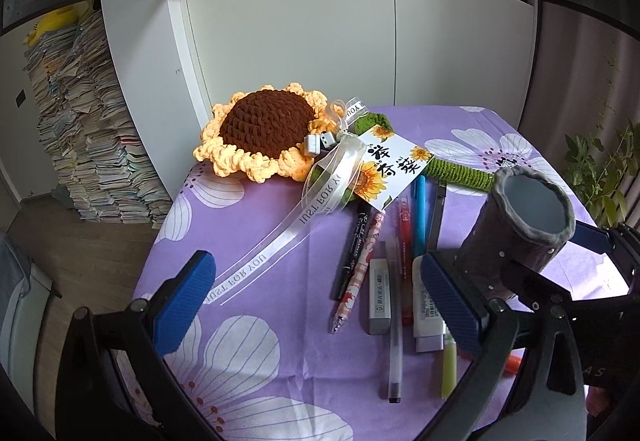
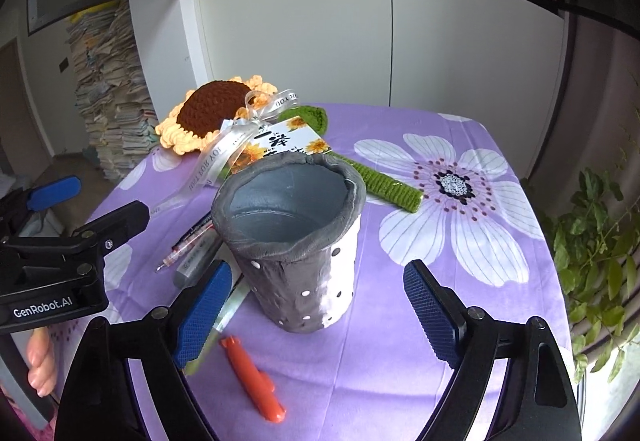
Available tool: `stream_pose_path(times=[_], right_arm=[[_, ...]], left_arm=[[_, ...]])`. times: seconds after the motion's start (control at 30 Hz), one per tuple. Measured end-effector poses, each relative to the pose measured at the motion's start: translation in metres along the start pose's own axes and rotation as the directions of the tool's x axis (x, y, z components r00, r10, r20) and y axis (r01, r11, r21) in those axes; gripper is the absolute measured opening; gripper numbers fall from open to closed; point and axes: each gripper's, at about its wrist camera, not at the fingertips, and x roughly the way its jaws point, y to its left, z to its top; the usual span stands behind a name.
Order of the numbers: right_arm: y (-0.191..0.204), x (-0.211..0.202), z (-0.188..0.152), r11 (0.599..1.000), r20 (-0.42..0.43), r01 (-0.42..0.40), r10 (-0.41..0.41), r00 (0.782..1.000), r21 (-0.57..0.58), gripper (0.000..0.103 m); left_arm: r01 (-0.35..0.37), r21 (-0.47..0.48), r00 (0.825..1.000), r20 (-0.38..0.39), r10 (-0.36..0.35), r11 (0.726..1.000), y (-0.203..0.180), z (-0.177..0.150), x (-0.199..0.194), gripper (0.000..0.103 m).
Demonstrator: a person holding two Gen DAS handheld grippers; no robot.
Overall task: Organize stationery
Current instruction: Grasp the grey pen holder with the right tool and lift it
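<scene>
A grey dotted pen holder (image 2: 296, 241) stands upright and empty on the purple flowered tablecloth (image 2: 400, 361). My right gripper (image 2: 318, 317) is open around its base, with a gap at each pad. Left of the holder (image 1: 520, 229) lie several loose items: a black marker (image 1: 352, 245), a pink pen (image 1: 356, 277), a red pen (image 1: 405, 241), a blue pen (image 1: 420, 217), a clear pen (image 1: 394, 341), two erasers (image 1: 379, 295) and a green highlighter (image 1: 449, 365). My left gripper (image 1: 320, 305) hangs open above them. An orange pen (image 2: 252, 377) lies by the right gripper's left finger.
A crochet sunflower (image 1: 264, 129) with a ribbon, a card and a green stem lies across the back of the table. White cupboard doors (image 1: 360, 41) stand behind. Stacked books (image 1: 88, 141) rise from the floor at left, and a potted plant (image 2: 592, 249) stands off the right edge.
</scene>
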Motion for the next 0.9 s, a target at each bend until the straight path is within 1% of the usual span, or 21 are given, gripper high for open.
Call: stream_pose_path(times=[0.2, 0.37, 0.4, 0.43, 0.5, 0.6, 0.7, 0.8, 0.9], right_arm=[[0.003, 0.019, 0.008, 1.000, -0.028, -0.006, 0.006, 1.000, -0.002, 0.089], [0.010, 0.029, 0.011, 1.000, -0.043, -0.003, 0.002, 0.999, -0.022, 0.089], [0.011, 0.031, 0.011, 1.000, -0.045, 0.000, -0.001, 0.999, -0.027, 0.086], [0.011, 0.031, 0.011, 1.000, -0.042, 0.004, -0.005, 0.999, -0.029, 0.072], [0.010, 0.030, 0.011, 1.000, -0.047, -0.001, 0.000, 0.999, -0.032, 0.072], [0.006, 0.021, 0.009, 0.998, -0.038, 0.030, -0.032, 0.999, -0.049, 0.072], [-0.007, 0.005, 0.004, 0.994, -0.022, 0.076, -0.078, 0.997, -0.078, 0.072], [-0.030, -0.012, -0.004, 0.987, -0.011, 0.138, -0.140, 0.990, -0.083, 0.072], [-0.057, -0.023, -0.012, 0.982, -0.024, 0.176, -0.178, 0.984, -0.066, 0.072]], left_arm=[[0.006, -0.026, 1.000, -0.019, -0.007, 1.000, 0.011, 0.000, 0.013, 0.102], [-0.006, -0.044, 0.999, -0.038, 0.004, 0.999, 0.017, -0.003, 0.018, 0.102], [-0.006, -0.045, 0.999, -0.041, 0.005, 0.999, 0.017, -0.003, 0.018, 0.102], [-0.009, -0.044, 0.999, -0.042, 0.007, 0.999, 0.017, -0.003, 0.018, 0.102], [-0.019, -0.036, 0.999, -0.040, 0.017, 0.999, 0.015, -0.002, 0.016, 0.102], [-0.031, -0.021, 0.999, -0.036, 0.030, 0.999, 0.012, -0.001, 0.013, 0.102], [-0.035, -0.003, 0.999, -0.037, 0.035, 0.999, 0.006, 0.000, 0.009, 0.102], [-0.039, 0.018, 0.999, -0.029, 0.039, 0.999, -0.004, 0.003, 0.003, 0.102], [-0.029, 0.038, 0.999, -0.029, 0.030, 0.999, -0.017, 0.006, -0.001, 0.102]])
